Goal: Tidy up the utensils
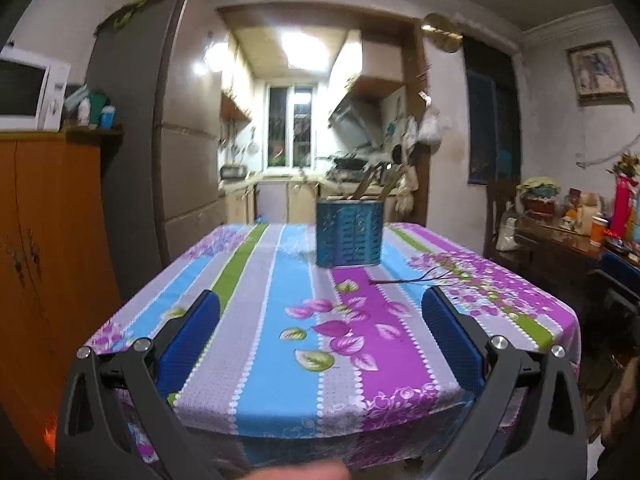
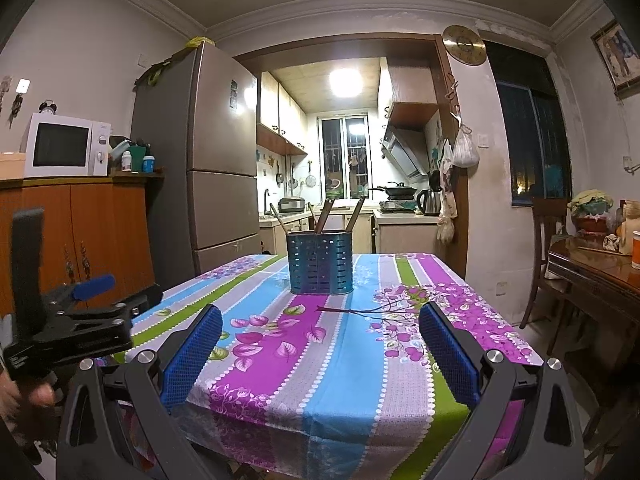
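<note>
A blue metal utensil holder (image 2: 320,263), oval in plan and pierced with rows of short slots, is seen standing upright in the middle of the right wrist view, toward the far end of the counter (image 2: 348,364). Several utensil handles (image 2: 325,216), brownish and flat, are seen rising from it at slight tilts; their working ends are hidden inside the holder, so what kind of utensils they are cannot be told. In the left wrist view the same holder (image 1: 349,233) is rendered soft by blur, just above frame centre, and the handles are barely made out.

The counter is covered by a glossy tablecloth (image 1: 280,320) printed in blue, grey, green and purple stripes with pink leaves and a flowering branch. Its near edge is draped over and cut off by the lower frame.

The right gripper (image 2: 320,354) is held over the near edge of the counter, its fingers (image 2: 194,356) spread wide, with nothing between the blue textured pads. The left gripper (image 1: 320,342) is likewise spread wide and holds nothing; it is also seen side-on at the lower left of the right wrist view, partly cut off.

A white microwave (image 2: 66,145) on an orange wooden cabinet (image 2: 80,240) is seen at the left, a tall grey-brown refrigerator (image 2: 216,160) beside it.
</note>
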Available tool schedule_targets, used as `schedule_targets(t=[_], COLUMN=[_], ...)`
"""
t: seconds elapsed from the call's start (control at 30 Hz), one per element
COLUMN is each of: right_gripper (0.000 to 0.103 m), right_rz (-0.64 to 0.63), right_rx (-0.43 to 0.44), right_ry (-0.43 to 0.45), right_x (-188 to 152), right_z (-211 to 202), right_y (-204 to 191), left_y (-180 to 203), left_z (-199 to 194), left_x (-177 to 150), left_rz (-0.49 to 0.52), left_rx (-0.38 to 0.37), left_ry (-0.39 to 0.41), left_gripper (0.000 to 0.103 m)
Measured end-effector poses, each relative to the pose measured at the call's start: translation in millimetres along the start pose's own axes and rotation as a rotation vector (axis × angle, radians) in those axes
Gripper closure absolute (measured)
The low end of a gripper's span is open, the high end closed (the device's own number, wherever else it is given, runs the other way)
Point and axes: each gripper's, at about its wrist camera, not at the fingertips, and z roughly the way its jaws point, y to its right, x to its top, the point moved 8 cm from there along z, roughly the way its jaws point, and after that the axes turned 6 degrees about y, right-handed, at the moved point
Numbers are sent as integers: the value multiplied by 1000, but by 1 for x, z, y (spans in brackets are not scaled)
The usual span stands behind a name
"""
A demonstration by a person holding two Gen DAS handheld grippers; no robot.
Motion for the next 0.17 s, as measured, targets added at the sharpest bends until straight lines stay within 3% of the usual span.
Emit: schedule_targets(t=[0.17], right_gripper=[5], right_rz=[-8], right_rx=[-6], right_ry=[5], right_x=[3], right_z=[0], right_y=[2], left_y=[-9], left_z=[8], left_x=[-1], left_rz=[3], left_rx=[36], left_ry=[-16], left_gripper=[6])
